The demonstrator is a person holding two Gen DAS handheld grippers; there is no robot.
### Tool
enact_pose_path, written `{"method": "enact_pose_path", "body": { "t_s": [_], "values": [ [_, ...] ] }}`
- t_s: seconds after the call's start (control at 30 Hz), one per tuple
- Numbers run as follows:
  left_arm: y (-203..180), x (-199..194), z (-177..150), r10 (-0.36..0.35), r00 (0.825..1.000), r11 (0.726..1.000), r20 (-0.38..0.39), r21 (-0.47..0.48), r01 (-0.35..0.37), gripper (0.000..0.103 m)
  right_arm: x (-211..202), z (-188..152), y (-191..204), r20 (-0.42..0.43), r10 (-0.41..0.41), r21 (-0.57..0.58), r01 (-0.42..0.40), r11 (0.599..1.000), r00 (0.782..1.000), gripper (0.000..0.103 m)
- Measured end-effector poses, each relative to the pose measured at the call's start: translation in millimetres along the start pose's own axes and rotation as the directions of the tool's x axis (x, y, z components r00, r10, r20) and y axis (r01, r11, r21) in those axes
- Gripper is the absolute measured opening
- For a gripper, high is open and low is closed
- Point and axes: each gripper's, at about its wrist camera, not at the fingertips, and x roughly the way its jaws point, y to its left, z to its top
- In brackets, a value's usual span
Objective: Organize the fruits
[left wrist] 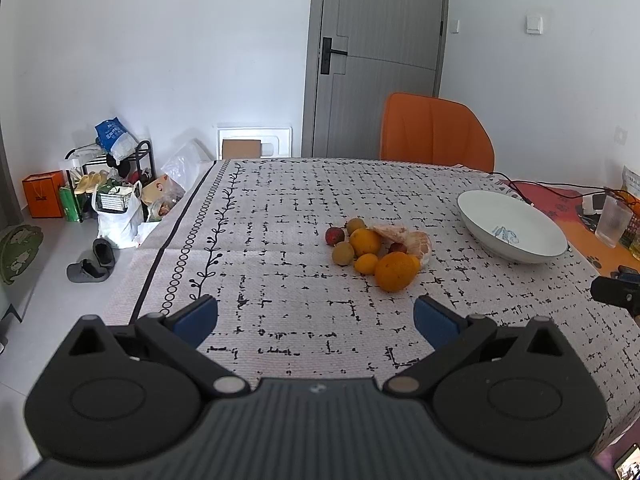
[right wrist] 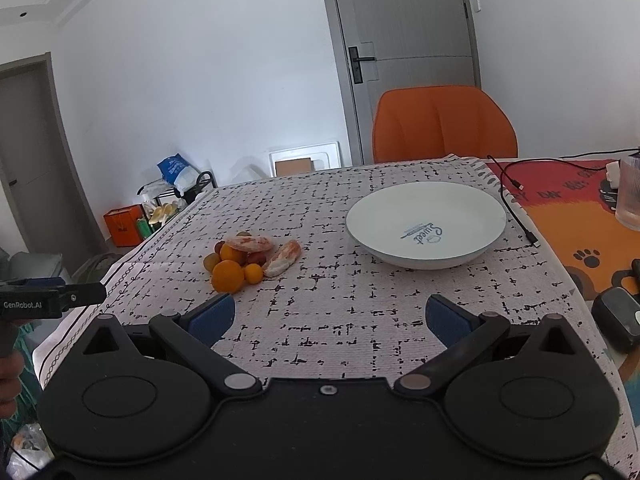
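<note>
A small heap of fruit [left wrist: 374,250] lies mid-table: a large orange [left wrist: 396,272], smaller oranges, peeled citrus segments [left wrist: 420,242], greenish-brown round fruits and a red one [left wrist: 334,235]. The same heap [right wrist: 244,258] shows in the right wrist view, left of a white bowl [right wrist: 426,224] that has nothing in it. That bowl [left wrist: 512,226] sits right of the fruit. My left gripper [left wrist: 316,320] is open, short of the heap, nothing between its fingers. My right gripper [right wrist: 330,318] is open too, nearer the bowl, holding nothing.
An orange chair [left wrist: 436,132] stands at the table's far edge before a grey door [left wrist: 376,52]. A black cable [right wrist: 516,204], a ribbed glass [right wrist: 630,194] and dark devices [right wrist: 616,316] lie right of the bowl. Bags, shoes and a rack [left wrist: 108,192] clutter the floor at left.
</note>
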Motion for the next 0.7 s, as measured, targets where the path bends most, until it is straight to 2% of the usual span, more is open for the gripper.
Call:
{"method": "enact_pose_path", "body": {
  "t_s": [0.33, 0.47, 0.7],
  "values": [
    [0, 1, 3, -0.008, 1.000, 1.000, -0.012, -0.020, 0.008, 0.103, 3, 2, 3, -0.004, -0.009, 0.002, 0.009, 1.000, 1.000, 0.103],
    [-4, 1, 8, -0.016, 1.000, 1.000, 0.009, -0.027, 0.016, 0.103, 8, 3, 4, -0.013, -0.008, 0.007, 0.008, 1.000, 1.000, 0.103],
    [-12, 11, 12, -0.050, 0.998, 0.999, 0.025, -0.017, 0.050, 0.103, 21, 3, -2, -0.040, 0.033, 0.047, -0.031, 0.998, 0.999, 0.103]
  ]
}}
